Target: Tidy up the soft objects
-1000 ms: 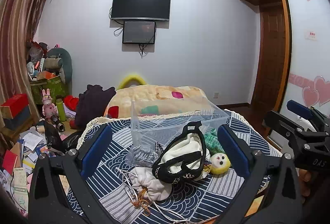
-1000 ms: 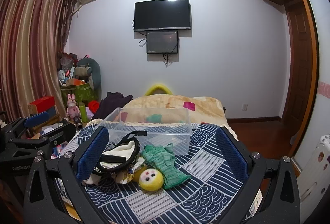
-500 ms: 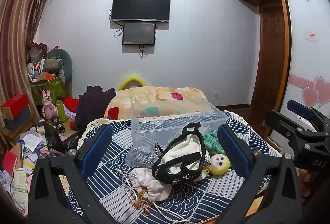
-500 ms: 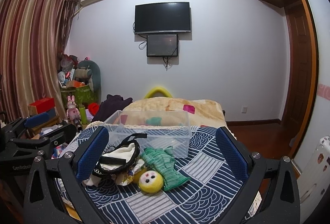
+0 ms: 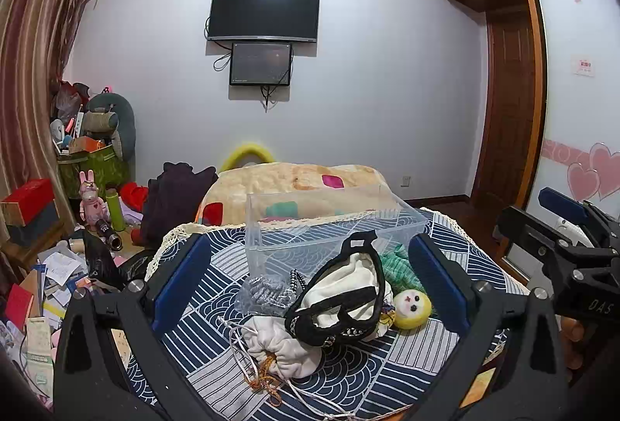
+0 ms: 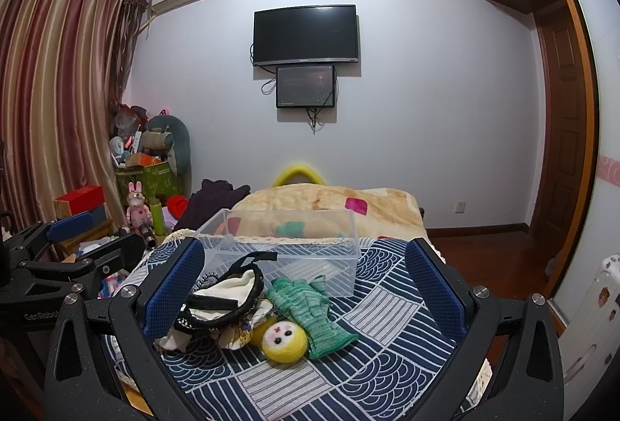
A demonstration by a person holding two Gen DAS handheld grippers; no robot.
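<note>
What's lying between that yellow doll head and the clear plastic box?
In the right wrist view, a green knitted piece lies between the yellow doll head and the clear box.

A home bedroom — wall-mounted television [image 5: 264,12], curtains [image 6: 58,91], wardrobe [image 5: 573,80], quilted bed [image 6: 387,308].

Our right gripper [image 6: 304,289] has tilted slightly downward; the TV [image 6: 305,34] and bin [image 6: 294,246] now sit lower in its view.

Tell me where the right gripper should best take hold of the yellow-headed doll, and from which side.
Probably the green knitted body, not the round head: it lies flat and bare on the cloth, angled toward the clear bin. Come from above on the doll's right, away from the black-strapped bundle against its left, jaws across the narrow width.
</note>
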